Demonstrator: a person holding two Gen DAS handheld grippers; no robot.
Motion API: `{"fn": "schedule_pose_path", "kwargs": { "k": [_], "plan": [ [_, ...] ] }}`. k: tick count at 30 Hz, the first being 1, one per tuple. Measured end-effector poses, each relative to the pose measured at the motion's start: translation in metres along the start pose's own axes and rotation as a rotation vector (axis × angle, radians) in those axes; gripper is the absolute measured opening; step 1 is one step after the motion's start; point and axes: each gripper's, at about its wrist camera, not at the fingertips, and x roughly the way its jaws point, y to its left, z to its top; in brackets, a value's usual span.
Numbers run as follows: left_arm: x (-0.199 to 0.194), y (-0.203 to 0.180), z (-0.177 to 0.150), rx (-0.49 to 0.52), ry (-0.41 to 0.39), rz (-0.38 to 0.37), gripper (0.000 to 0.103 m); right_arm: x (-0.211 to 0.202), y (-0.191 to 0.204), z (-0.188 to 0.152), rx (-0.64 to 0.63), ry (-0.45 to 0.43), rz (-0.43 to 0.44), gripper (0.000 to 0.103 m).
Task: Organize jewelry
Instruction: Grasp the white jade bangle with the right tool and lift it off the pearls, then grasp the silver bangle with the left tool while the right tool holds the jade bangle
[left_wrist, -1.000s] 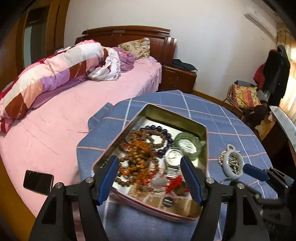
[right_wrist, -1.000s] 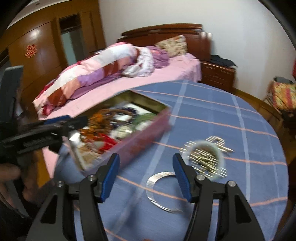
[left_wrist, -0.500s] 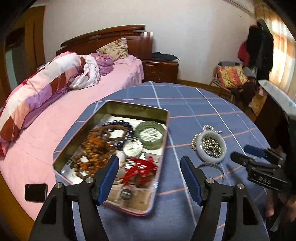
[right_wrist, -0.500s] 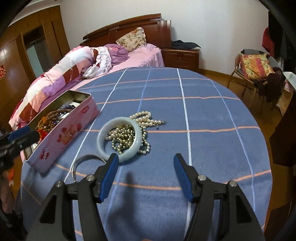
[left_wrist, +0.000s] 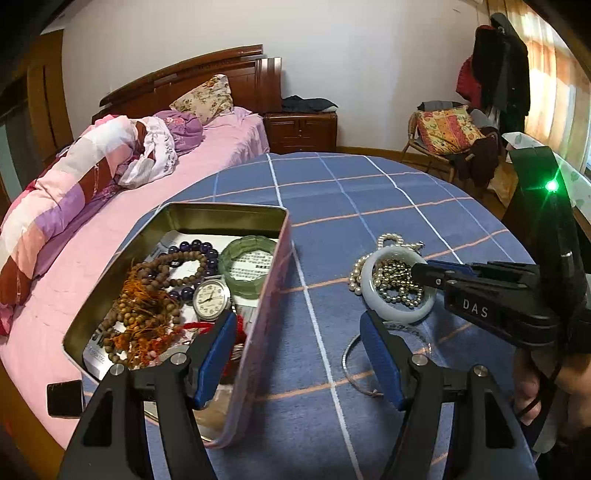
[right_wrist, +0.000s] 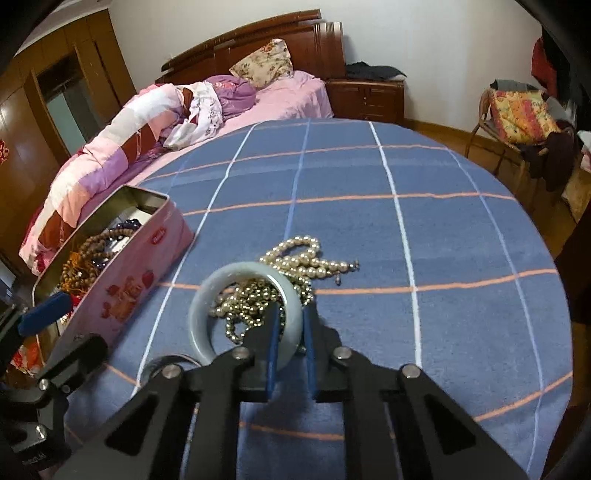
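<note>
The right gripper (right_wrist: 290, 332) has clamped the white bangle (right_wrist: 243, 317), which lies on the counter (right_wrist: 406, 221) just right of the tin (left_wrist: 177, 295). The left gripper (left_wrist: 297, 354) waits with fingers apart. Next, I'd guess: lift it into the tin.

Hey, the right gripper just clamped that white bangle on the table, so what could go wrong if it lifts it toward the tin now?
1. The right gripper pinches only the near rim of the white bangle; smooth and round, it may pivot or slip out.
2. The bead chain sits inside the bangle, with the pearl necklace against it, so either may snag and drag.
3. The left gripper hovers open over the tin's near wall and could crowd the drop.
</note>
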Motion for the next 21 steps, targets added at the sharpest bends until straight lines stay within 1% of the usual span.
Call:
{"fn": "schedule_pose_path", "kwargs": {
  "k": [3, 5, 7, 13, 17, 20, 21],
  "plan": [
    [-0.002, -0.002, -0.001, 0.005, -0.005, -0.005, 0.069, -0.014, -0.004, -0.008, 0.007, -0.024, -0.006, 0.014],
    [-0.003, -0.005, 0.000, 0.009, -0.008, -0.007, 0.069, -0.023, -0.008, -0.012, 0.012, -0.046, -0.027, 0.014],
    [-0.004, -0.009, -0.001, 0.020, -0.011, -0.010, 0.069, -0.034, -0.017, -0.020, 0.033, -0.060, -0.024, 0.014],
    [-0.002, -0.025, -0.004, 0.072, -0.005, -0.022, 0.069, -0.048, -0.043, -0.035, 0.081, -0.049, -0.061, 0.014],
    [0.000, -0.039, -0.008, 0.114, 0.006, -0.037, 0.069, -0.053, -0.050, -0.039, 0.085, -0.041, -0.069, 0.014],
    [0.004, -0.045, -0.009, 0.125, 0.026, -0.067, 0.069, -0.056, -0.050, -0.042, 0.090, -0.039, -0.059, 0.014],
    [0.007, -0.048, -0.010, 0.131, 0.041, -0.089, 0.069, -0.056, -0.050, -0.043, 0.089, -0.039, -0.060, 0.013]
  ]
}}
